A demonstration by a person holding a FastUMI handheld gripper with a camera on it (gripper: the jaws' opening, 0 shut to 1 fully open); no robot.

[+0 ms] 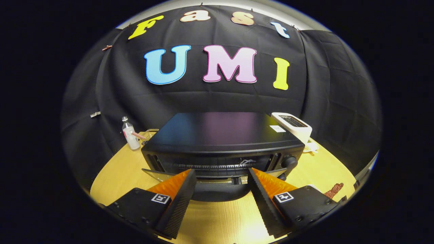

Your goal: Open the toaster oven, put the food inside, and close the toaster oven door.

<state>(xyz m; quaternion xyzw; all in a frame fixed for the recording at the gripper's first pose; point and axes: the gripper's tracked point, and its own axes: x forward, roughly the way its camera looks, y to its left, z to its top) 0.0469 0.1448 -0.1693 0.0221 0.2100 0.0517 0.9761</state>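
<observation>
- Just ahead of my fingers sits the oven (222, 142), black and boxy, in the middle of the tabletop (112, 176).
- My hand-held gripper (222, 174) is spread wide with nothing between the fingers; both tips reach up to the oven's front.
- Its door (159, 175) looks tipped partly outward: a glassy edge juts near the left fingertip, with a dark rounded shape, likely the handle (218, 193), low between my fingers. How far it is open I cannot tell.
- I judge the oven heavy and stiff, so it should stay put under a gentle pull, though it could slide on the smooth wood if I yank.
- Glass in the door is slick and breakable, so I would take hold at the handle, squarely and mid-length, so the hinge swings evenly.
- Near the right finger lies a reddish-brown strip (334, 190) on the tabletop; this may be the food, though it is too small to be sure.
- If so, I expect it light, thin and maybe floppy, best pinched flat across its width with soft pressure.
- A knob (289, 161) sits on the oven's right front; I would keep clear of it.
- Far left stands a bottle (130, 135); far right a white toaster (293, 126). Both are well apart from my path.
</observation>
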